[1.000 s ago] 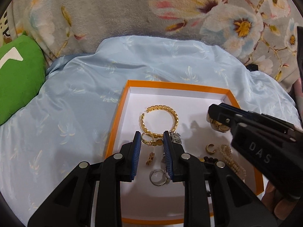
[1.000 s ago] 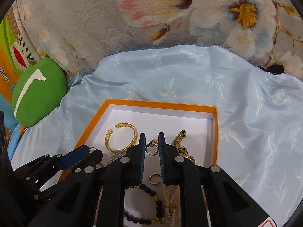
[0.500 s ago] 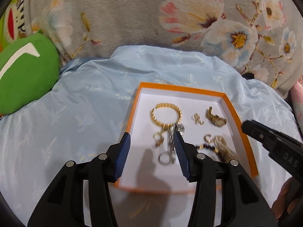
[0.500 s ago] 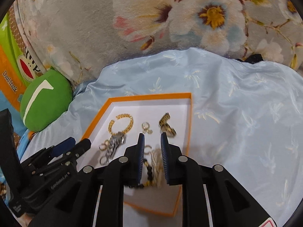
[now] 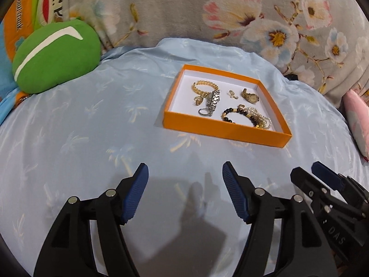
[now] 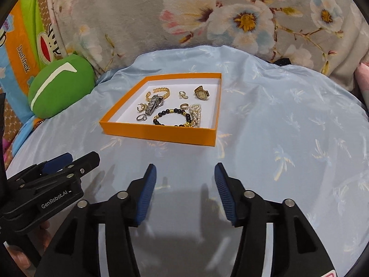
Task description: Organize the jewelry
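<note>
An orange box (image 5: 221, 131) (image 6: 159, 135) with a white floor sits on the light blue cloth. In it lie a gold chain bangle (image 5: 203, 85) (image 6: 161, 90), a silver watch (image 5: 213, 100) (image 6: 154, 105), a gold watch (image 5: 250, 96) (image 6: 201, 93), a black bead bracelet (image 5: 237, 114) (image 6: 171, 116), a pearl piece (image 5: 261, 120) (image 6: 196, 114) and small rings. My left gripper (image 5: 185, 175) is open and empty, well short of the box. My right gripper (image 6: 185, 173) is open and empty, also short of it; it shows in the left wrist view (image 5: 322, 182).
A green cushion (image 5: 55, 55) (image 6: 61, 85) lies at the left. A grey floral blanket (image 5: 207, 9) runs behind the cloth. A pink item (image 5: 357, 115) lies at the right edge. The blue cloth (image 5: 92, 127) spreads around the box.
Both grippers have pulled back out of the box toward me and opened wide. The jewelry stays in the box.
</note>
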A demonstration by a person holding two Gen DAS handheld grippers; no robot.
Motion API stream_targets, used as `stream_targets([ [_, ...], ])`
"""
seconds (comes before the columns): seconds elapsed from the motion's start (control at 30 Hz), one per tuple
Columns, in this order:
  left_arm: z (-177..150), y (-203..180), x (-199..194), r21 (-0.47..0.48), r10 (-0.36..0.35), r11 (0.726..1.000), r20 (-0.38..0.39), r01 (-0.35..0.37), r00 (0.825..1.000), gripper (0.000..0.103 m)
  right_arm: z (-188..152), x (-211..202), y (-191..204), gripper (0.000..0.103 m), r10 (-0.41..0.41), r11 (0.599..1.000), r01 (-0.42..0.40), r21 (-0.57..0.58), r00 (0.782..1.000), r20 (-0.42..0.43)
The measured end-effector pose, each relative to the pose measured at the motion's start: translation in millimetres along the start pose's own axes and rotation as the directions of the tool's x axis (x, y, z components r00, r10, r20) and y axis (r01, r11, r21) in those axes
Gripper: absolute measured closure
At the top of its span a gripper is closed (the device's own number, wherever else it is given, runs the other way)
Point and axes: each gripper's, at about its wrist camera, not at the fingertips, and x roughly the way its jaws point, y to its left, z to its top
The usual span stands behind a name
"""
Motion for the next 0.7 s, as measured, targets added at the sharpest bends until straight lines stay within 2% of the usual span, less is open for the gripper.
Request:
stream_targets([
  [0.17, -9.6, -2.2, -11.5, 0.005, 0.028, 1.0, 0.002, -0.028, 1.0, 0.035, -11.0, -10.5, 7.9, 0.038, -0.018, 1.0, 0.018, 0.002, 1.0, -0.009],
  [0.33, -15.9, -3.4, -17.2, 0.001, 0.07, 0.998, -0.004, -0.07, 0.998, 0.03, -18.0, -19.9, 13.9, 0.022, -0.083, 0.996, 0.084, -0.008, 0.996, 0.006],
  [0.47, -18.7, -3.4, -18.9, -0.001, 0.093, 0.996, -0.012, -0.093, 0.996, 0.028, -18.7, -19.2, 10.7, 0.018, -0.106, 0.994, 0.106, 0.007, 0.994, -0.004],
  [0.7, -18.9, -7.9, -13.8, 0.026, 0.149, 0.989, -0.035, -0.148, 0.988, 0.025, -18.1, -13.3, 8.1, 0.018, -0.136, 0.99, 0.137, 0.015, 0.99, -0.032],
])
